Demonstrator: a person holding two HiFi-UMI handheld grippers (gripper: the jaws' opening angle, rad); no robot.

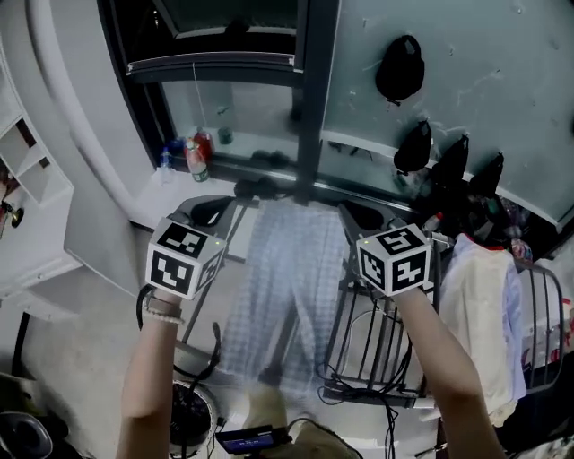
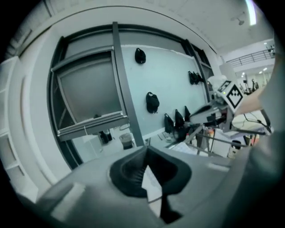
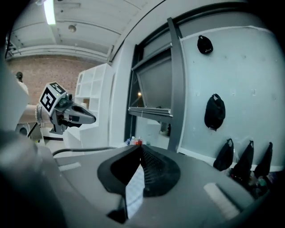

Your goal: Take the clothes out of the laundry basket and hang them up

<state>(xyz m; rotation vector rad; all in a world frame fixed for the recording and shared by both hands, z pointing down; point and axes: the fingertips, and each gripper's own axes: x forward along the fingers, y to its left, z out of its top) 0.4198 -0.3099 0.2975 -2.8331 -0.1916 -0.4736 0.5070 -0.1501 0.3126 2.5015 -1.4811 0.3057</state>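
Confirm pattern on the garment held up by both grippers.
Fine pale check; the garment shows best in the head view.

Pale wall (image 1: 502, 90), dark-framed window (image 1: 235, 20), white shelving (image 1: 31, 179) left; black caps (image 1: 400, 67), perhaps, hanging.

The left tool (image 2: 147, 153) clamps pale cloth (image 2: 152, 182), facing a dark-framed window (image 2: 89, 93).

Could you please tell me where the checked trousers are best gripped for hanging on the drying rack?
Grip the top edge at its two outer ends, one per gripper, coming in from the person's side. Held like that, the checked trousers spread flat with the legs hanging straight down, as now with the left gripper and right gripper shut on that edge.
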